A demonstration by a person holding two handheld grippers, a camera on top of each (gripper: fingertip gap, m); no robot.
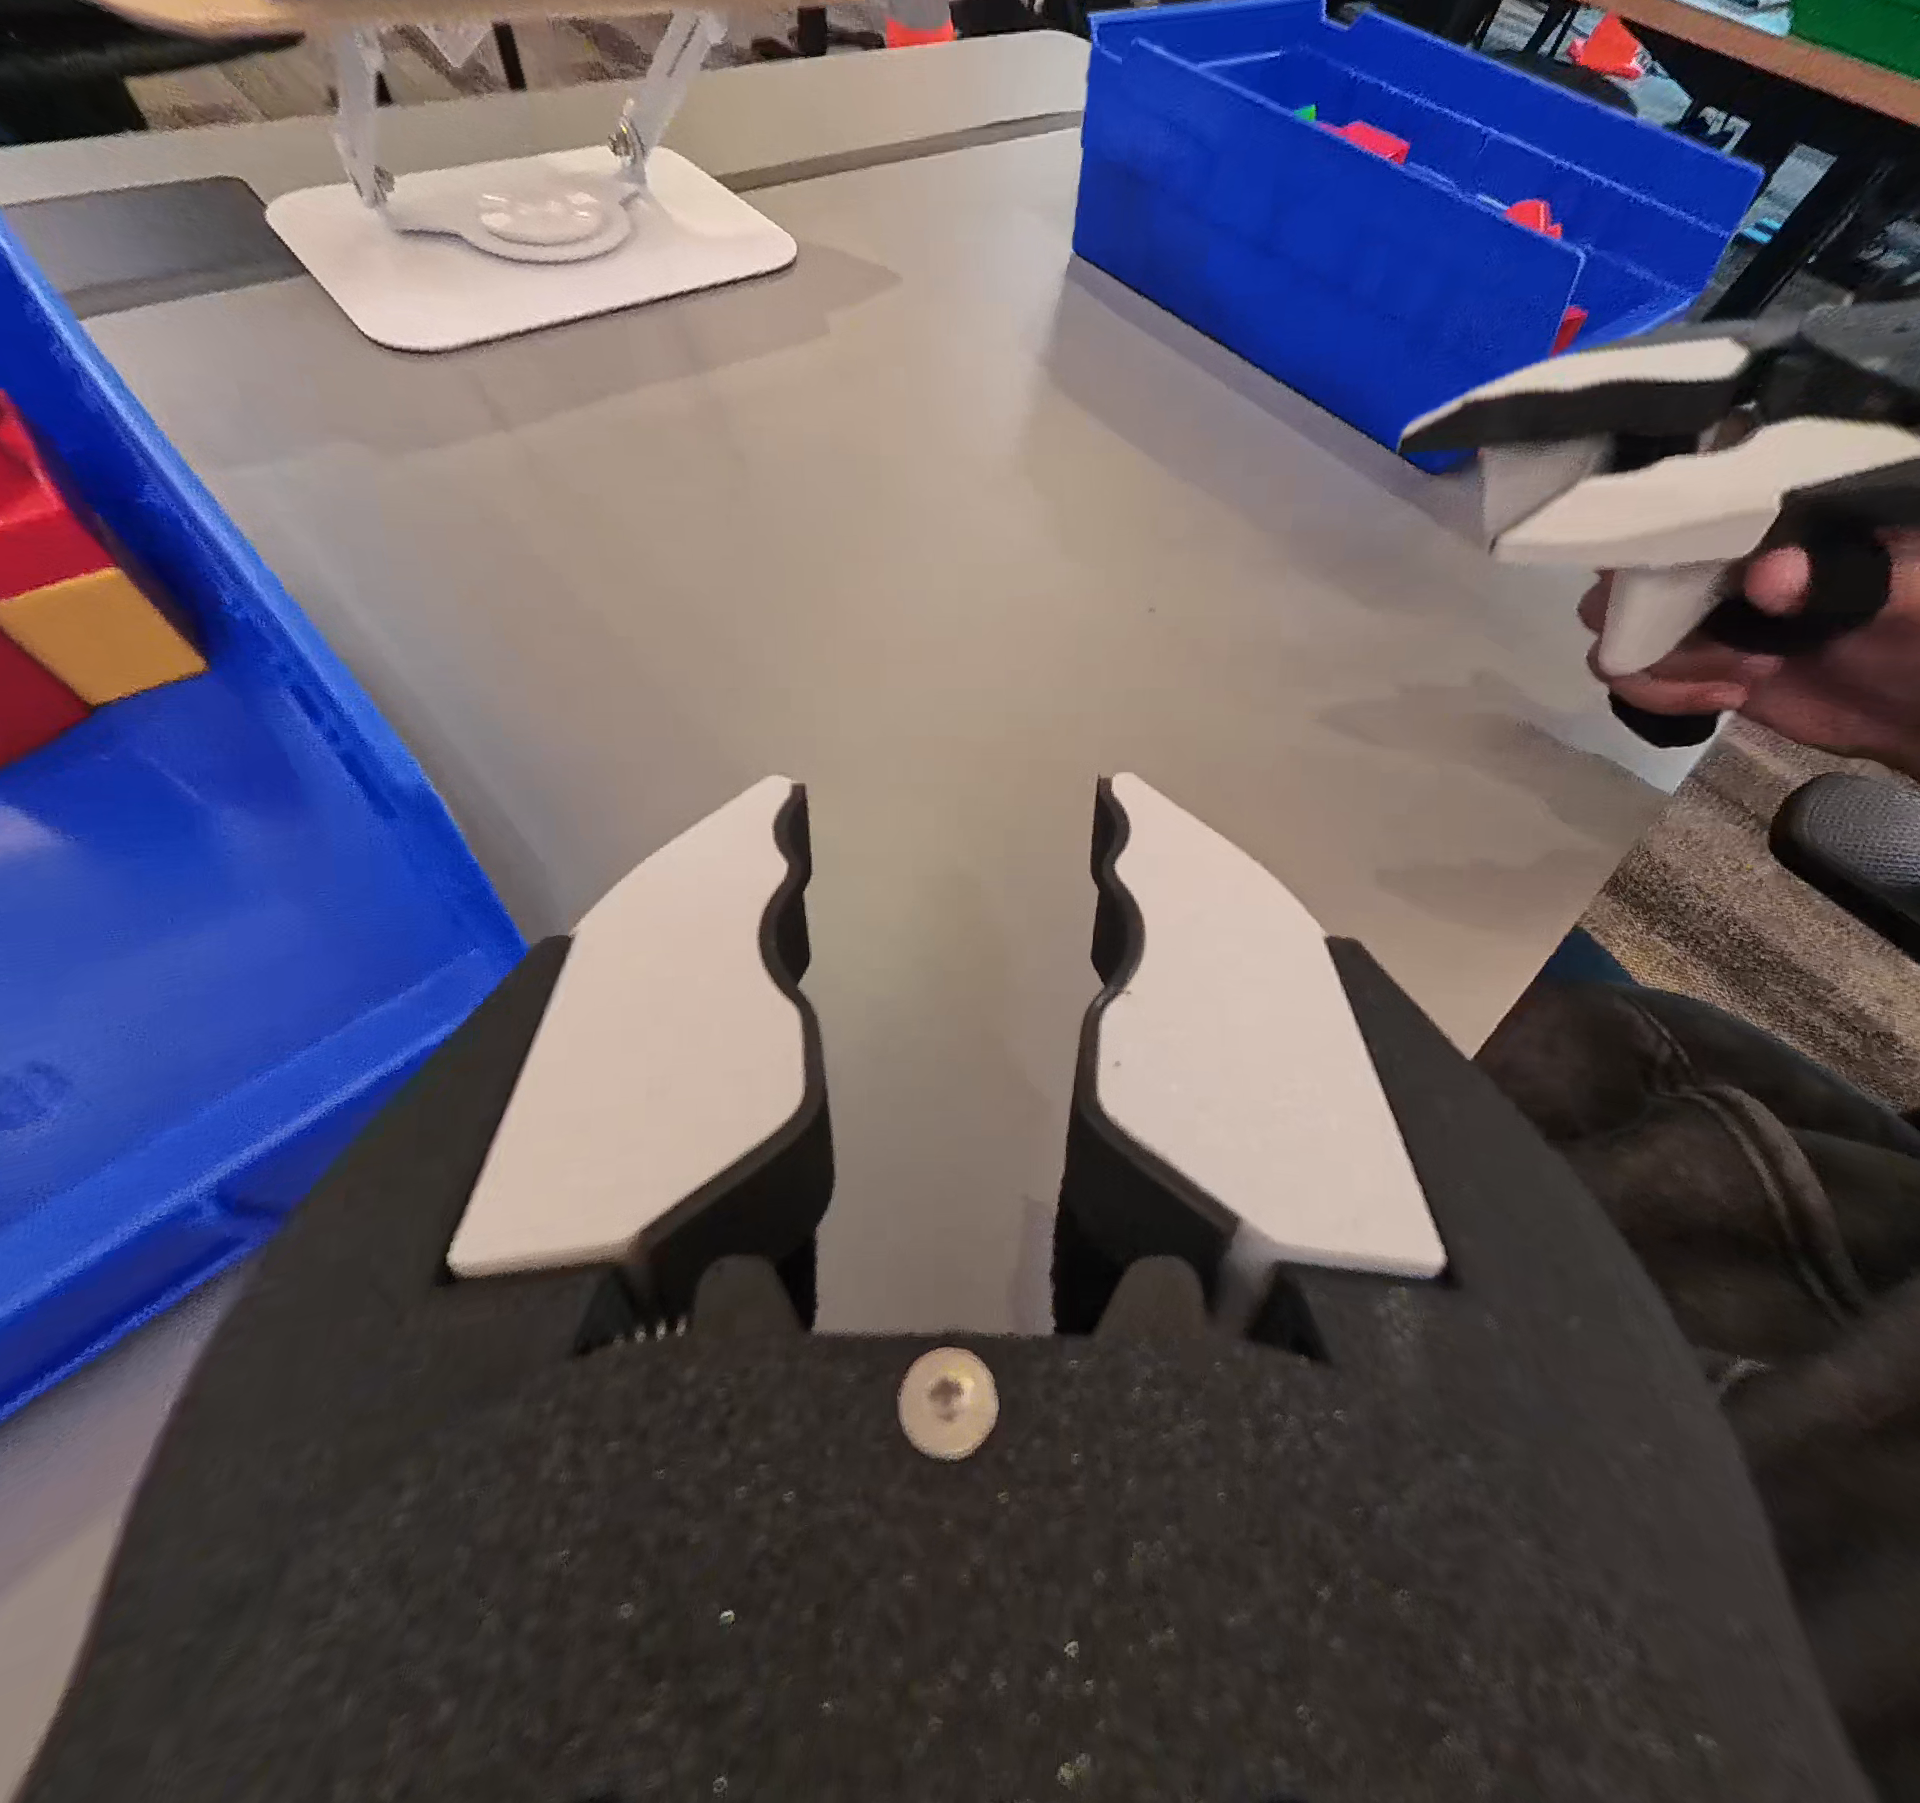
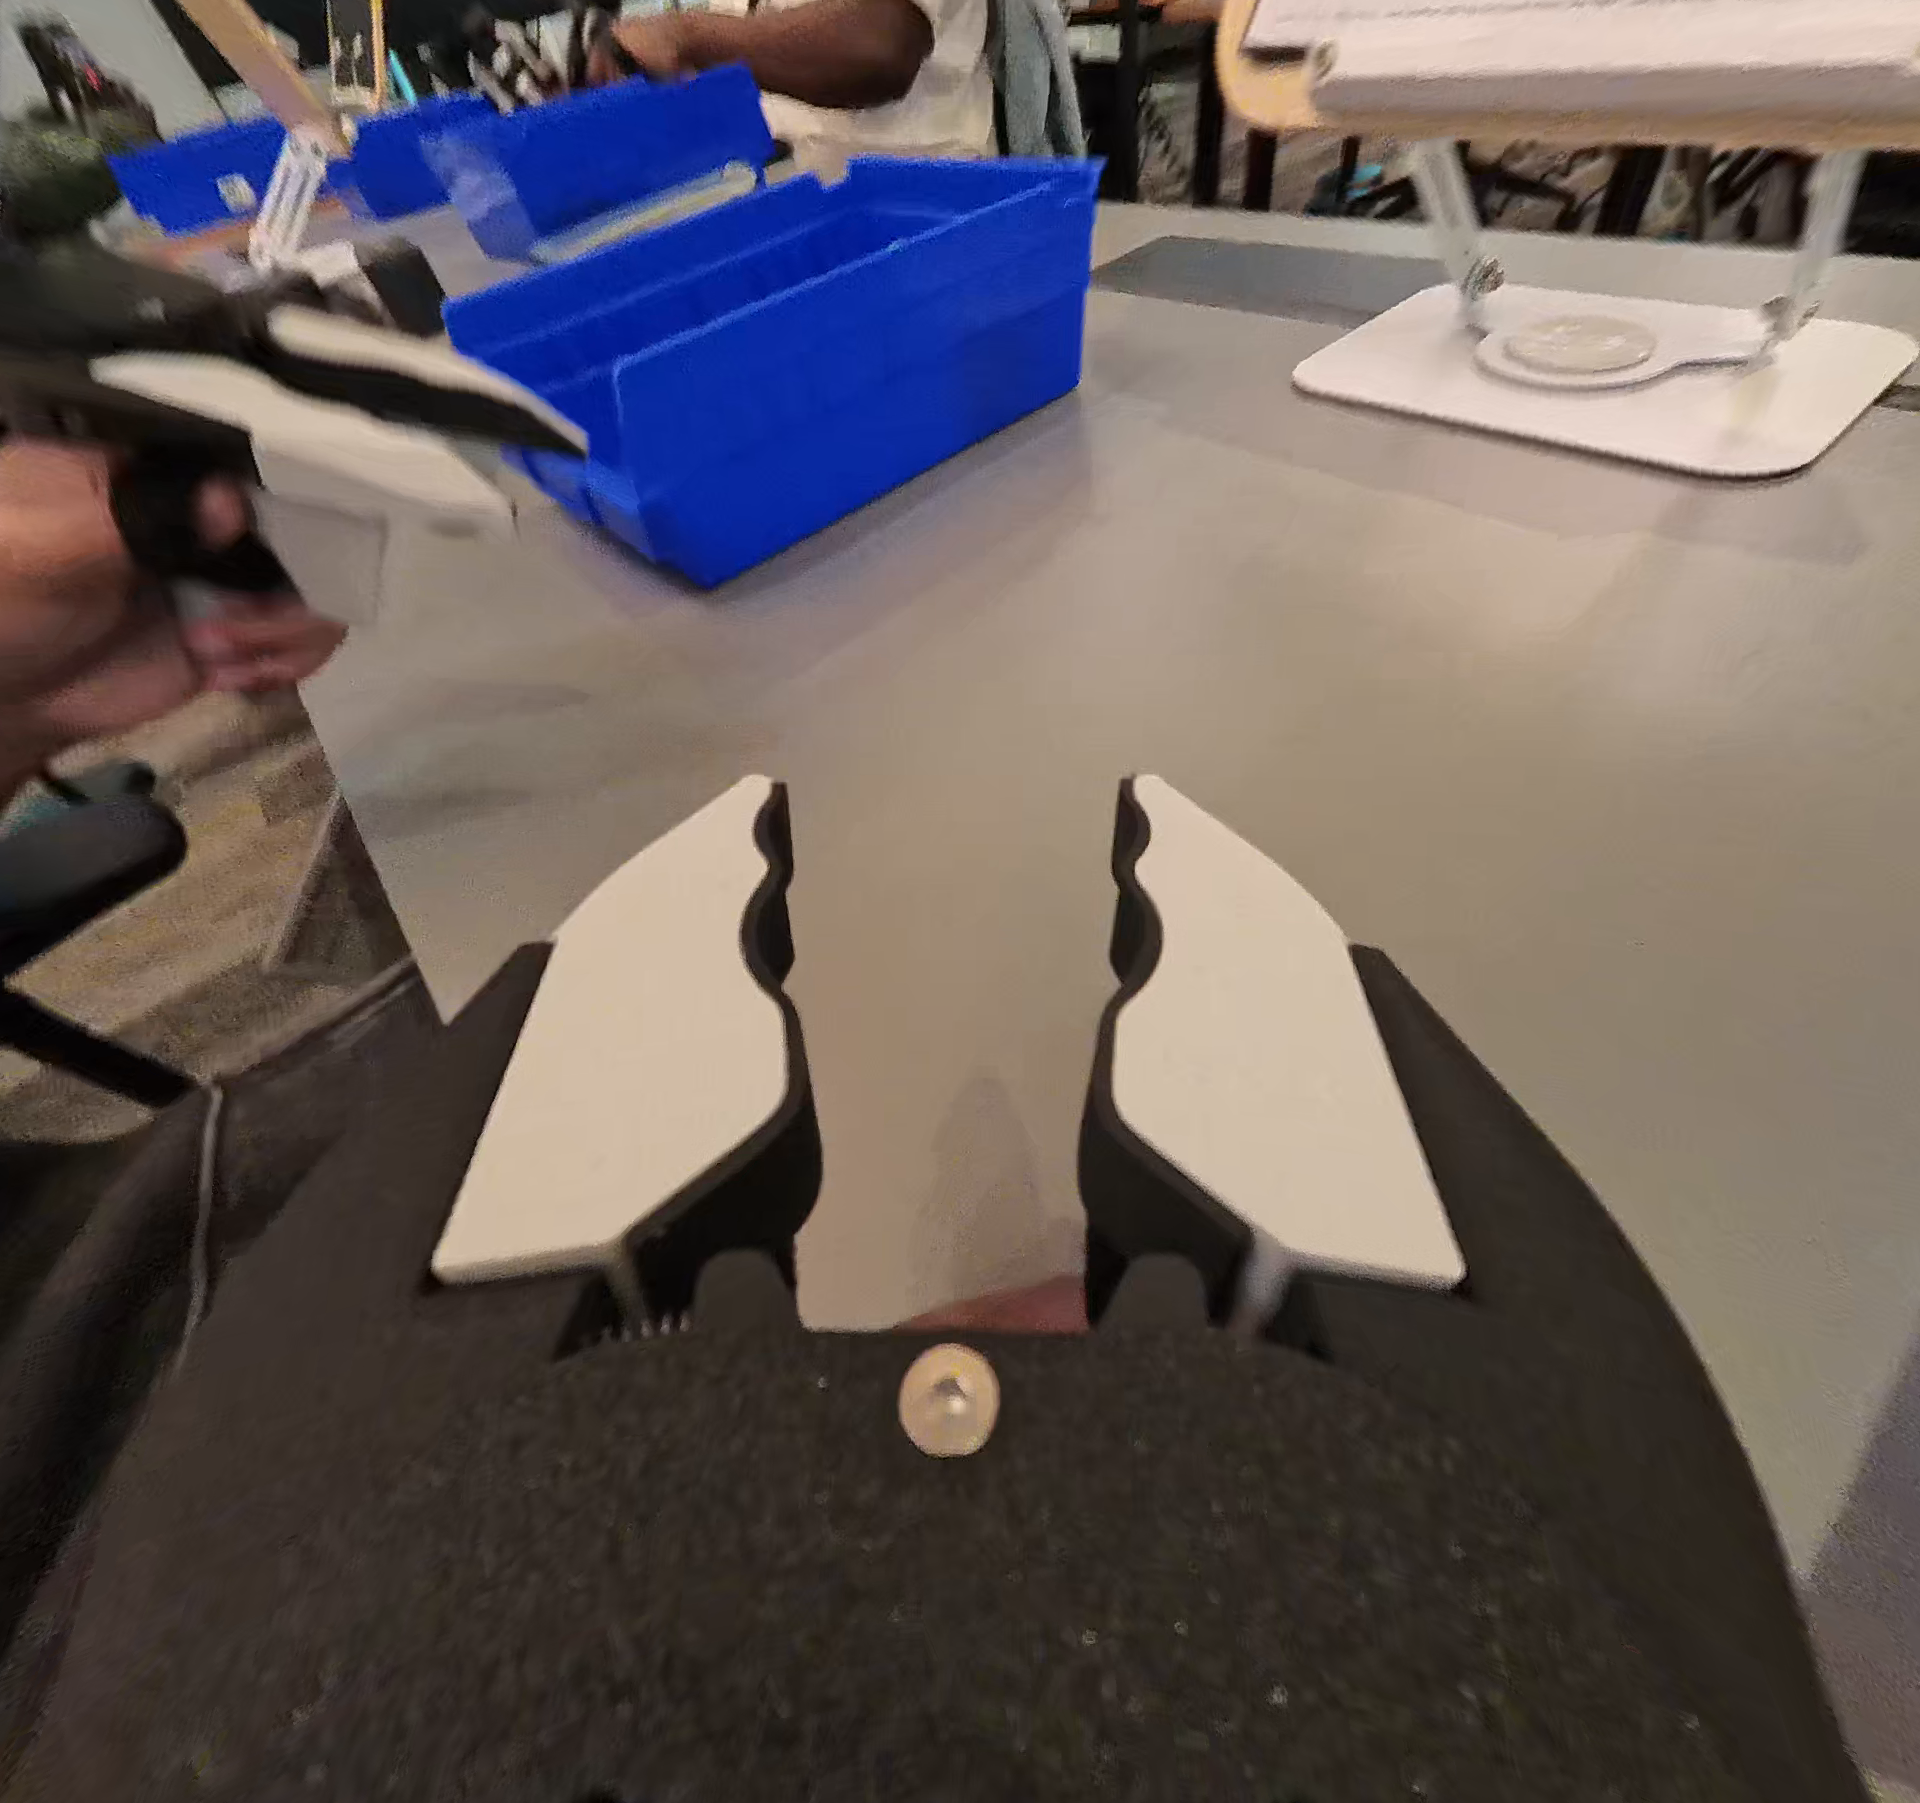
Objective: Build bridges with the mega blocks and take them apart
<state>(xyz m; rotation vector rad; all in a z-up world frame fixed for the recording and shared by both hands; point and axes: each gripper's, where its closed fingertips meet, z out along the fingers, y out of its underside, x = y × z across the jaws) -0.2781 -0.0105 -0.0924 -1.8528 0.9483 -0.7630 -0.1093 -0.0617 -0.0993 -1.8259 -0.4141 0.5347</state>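
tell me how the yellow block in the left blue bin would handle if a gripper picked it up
The yellow block looks like stiff moulded plastic, so probably light and rigid. Its flat faces suggest it won't roll. Wedged against red blocks in the blue bin, it may drag them along.

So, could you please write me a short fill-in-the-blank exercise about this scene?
1. Both the left gripper and the right gripper are ____ and hold nothing.
2. The bins holding the blocks are coloured ____.
3. The white stand rests on the grey ____.

Missing words: open; blue; table
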